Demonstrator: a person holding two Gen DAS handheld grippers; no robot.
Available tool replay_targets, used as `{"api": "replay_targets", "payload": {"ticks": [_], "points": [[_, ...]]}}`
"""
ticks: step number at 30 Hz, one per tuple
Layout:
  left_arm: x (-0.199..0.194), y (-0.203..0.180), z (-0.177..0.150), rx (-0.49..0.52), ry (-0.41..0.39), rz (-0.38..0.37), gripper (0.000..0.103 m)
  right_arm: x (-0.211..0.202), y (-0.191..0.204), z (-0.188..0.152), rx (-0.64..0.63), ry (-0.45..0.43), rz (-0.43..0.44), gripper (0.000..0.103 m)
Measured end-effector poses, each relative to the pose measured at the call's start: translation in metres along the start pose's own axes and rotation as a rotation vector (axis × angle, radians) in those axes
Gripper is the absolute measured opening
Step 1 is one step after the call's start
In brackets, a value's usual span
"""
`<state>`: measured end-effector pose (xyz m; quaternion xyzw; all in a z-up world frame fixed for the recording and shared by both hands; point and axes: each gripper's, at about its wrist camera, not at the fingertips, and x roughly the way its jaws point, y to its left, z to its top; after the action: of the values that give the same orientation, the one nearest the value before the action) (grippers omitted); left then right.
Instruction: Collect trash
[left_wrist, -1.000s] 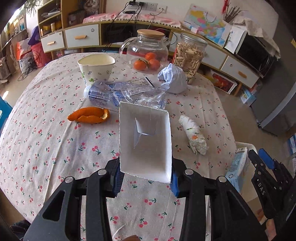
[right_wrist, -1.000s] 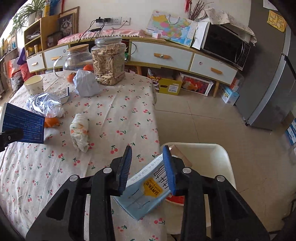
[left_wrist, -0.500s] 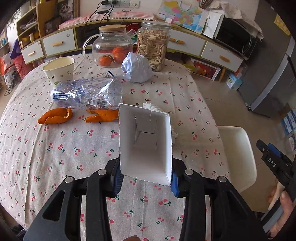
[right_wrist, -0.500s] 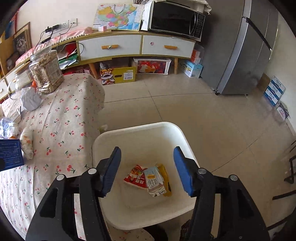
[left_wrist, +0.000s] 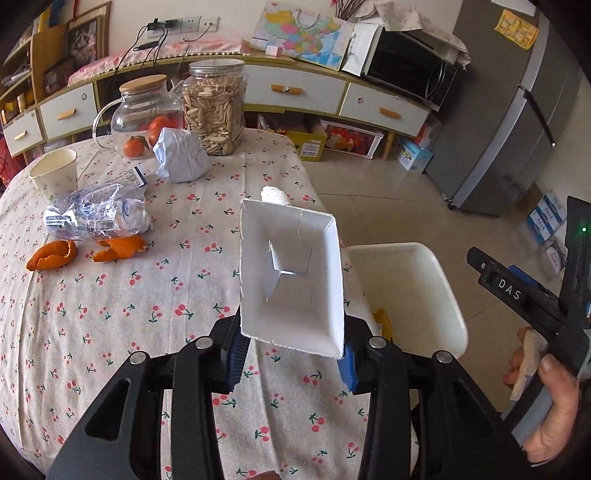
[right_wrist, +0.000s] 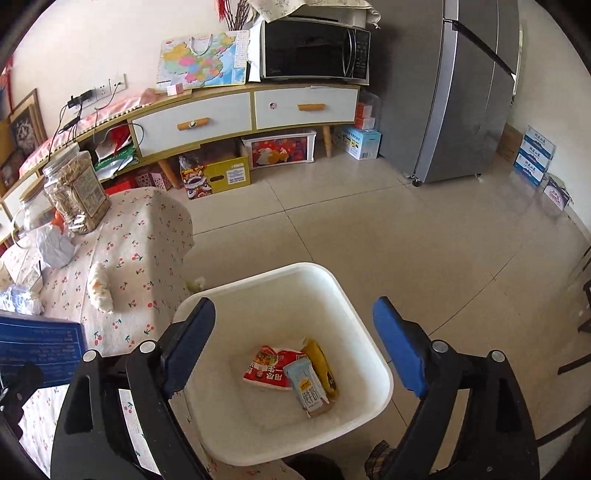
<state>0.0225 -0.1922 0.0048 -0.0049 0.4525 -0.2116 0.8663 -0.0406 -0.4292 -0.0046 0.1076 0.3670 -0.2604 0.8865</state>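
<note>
A second ago the right tongs (right_wrist: 293, 347) were clenched on a small milk carton (right_wrist: 309, 387) above the desk edge; now their jaws are opening wide with nothing between them, and the carton lies at the bottom of the white bin (right_wrist: 373, 354) on the floor, against a red snack wrapper (right_wrist: 271, 369) and a yellow wrapper (right_wrist: 321, 363). That piece of trash is delivered, so the right hand looks free to go back for more. Meanwhile the left tongs (left_wrist: 290, 360) have carried their load from over the middle of the desk (left_wrist: 110, 332) toward its right edge: they grip an empty white-lined box (left_wrist: 291, 273) by its two sides, open mouth facing the camera, now partly overlapping the bin's near rim (left_wrist: 448, 295) in the left view. My guess is that this box goes in next. The left view alone shows what remains on the desk: a crushed plastic bottle (left_wrist: 96, 214) and orange peels (left_wrist: 51, 254) toward the left edge, a paper cup (left_wrist: 55, 175) behind them, crumpled white paper (left_wrist: 181, 155) before the jar of nuts (left_wrist: 214, 107) and glass pitcher (left_wrist: 146, 114) at the far edge; a rolled tissue (left_wrist: 274, 194) is barely visible behind the box. The right view alone shows the bin's contents, the tissue (right_wrist: 100, 288) lying near the desk's right edge, and the box's blue outside (right_wrist: 38, 349).
</note>
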Motion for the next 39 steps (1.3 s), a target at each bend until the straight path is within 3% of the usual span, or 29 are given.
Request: {"api": "replay_targets", "payload": {"ticks": [10,17,19,22,25,29,35,39], "points": [[0.027,-0.076,0.015,0.060,0.055,-0.129,0.040,0.000,-0.047,0.011,0.122,-0.011,-0.040,0.086],[0.064,-0.131,0.022,0.125,0.146,-0.193,0.041,0.003,-0.085,0.017,0.256,-0.015,-0.114,0.096],[0.072,-0.136,0.021,0.126,0.176,-0.176,0.043,0.006,-0.089,0.016,0.271,0.000,-0.118,0.096],[0.076,-0.134,0.020,0.115,0.185,-0.144,0.059,0.013,-0.087,0.015,0.268,0.029,-0.106,0.096],[0.076,-0.126,0.019,0.129,0.195,-0.078,0.064,0.016,-0.079,0.014,0.247,0.052,-0.087,0.096],[0.079,-0.105,0.019,0.145,0.238,0.065,0.066,0.020,-0.061,0.009,0.219,0.091,-0.030,0.096],[0.078,-0.062,0.016,0.104,0.253,0.182,0.069,0.028,-0.022,-0.001,0.123,0.145,0.028,0.096],[0.078,-0.034,0.015,0.047,0.304,0.261,0.070,0.033,0.003,-0.005,0.062,0.167,0.033,0.096]]}}
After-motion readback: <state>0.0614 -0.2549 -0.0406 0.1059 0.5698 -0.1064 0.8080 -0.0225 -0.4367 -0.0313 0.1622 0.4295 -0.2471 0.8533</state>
